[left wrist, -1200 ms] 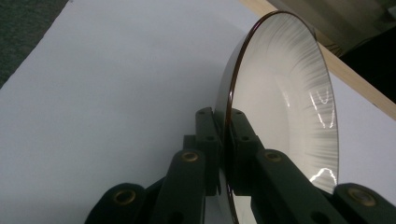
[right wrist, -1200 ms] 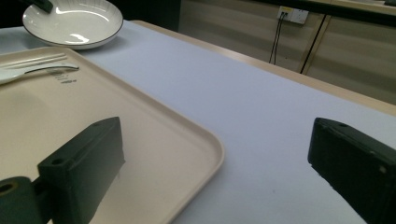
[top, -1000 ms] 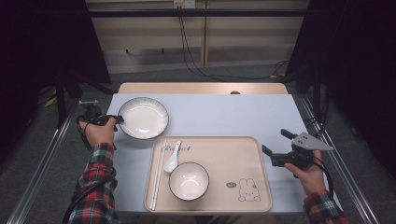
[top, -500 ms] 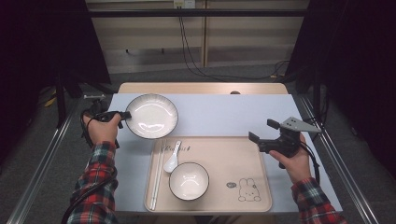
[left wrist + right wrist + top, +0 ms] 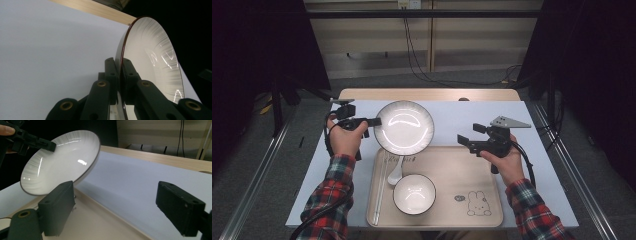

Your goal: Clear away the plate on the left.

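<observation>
Gripping plate (image 5: 404, 127) rim, left gripper (image 5: 371, 121); right gripper (image 5: 468, 141) jaws apart, closing, empty.

The left claw (image 5: 373, 121) pinches the rim of a white plate (image 5: 404, 127), holding it tilted above the surface (image 5: 452, 112) at the far left corner of the beige tray (image 5: 447, 175). On the tray lie a small bowl (image 5: 414, 194), a spoon (image 5: 394, 172) and chopsticks (image 5: 382, 187). The right claw (image 5: 467, 134), jaws apart with nothing between them and just now narrowing, hovers over the tray's far right edge

Tilted dark-rimmed white plate (image 5: 404, 127), lifted
</observation>
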`<state>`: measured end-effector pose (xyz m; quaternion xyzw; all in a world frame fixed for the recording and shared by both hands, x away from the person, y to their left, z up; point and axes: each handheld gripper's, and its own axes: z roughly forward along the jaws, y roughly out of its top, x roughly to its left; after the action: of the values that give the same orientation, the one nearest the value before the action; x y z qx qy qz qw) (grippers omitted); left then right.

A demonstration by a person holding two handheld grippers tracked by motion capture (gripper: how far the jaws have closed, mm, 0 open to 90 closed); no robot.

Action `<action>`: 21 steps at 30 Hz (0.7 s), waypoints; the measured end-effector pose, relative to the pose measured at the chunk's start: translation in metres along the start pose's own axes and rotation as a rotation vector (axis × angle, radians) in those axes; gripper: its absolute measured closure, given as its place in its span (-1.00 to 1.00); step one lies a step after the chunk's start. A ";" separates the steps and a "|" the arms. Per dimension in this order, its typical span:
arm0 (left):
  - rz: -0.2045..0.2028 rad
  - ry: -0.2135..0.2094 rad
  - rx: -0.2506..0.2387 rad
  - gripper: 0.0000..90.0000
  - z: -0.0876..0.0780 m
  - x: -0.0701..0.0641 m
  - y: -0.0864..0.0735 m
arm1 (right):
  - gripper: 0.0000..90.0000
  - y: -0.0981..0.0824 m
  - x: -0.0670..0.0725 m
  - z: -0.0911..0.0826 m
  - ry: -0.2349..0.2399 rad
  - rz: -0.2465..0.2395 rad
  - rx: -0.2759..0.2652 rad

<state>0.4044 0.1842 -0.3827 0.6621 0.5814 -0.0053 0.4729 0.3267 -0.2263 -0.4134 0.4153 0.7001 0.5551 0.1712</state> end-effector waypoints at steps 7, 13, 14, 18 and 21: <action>0.059 -0.103 0.016 0.90 0.017 -0.041 -0.005 | -0.42 0.008 0.001 0.018 0.045 0.088 -0.022; 0.068 -0.180 0.011 0.90 0.023 -0.057 -0.011 | 0.05 0.008 0.008 0.025 0.096 0.163 0.055; 0.079 -0.177 0.013 0.89 0.024 -0.058 -0.012 | 0.26 0.008 0.009 0.025 0.121 0.195 0.056; 0.098 -0.197 0.008 0.90 0.025 -0.057 -0.016 | 0.44 0.007 0.006 0.023 0.163 0.328 0.085; 0.127 -0.215 0.009 0.90 0.025 -0.053 -0.018 | 0.67 0.008 0.004 0.019 0.192 0.452 0.080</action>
<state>0.3869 0.1251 -0.3782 0.6952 0.4842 -0.0491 0.5290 0.3409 -0.2114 -0.4109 0.5130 0.6240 0.5881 -0.0414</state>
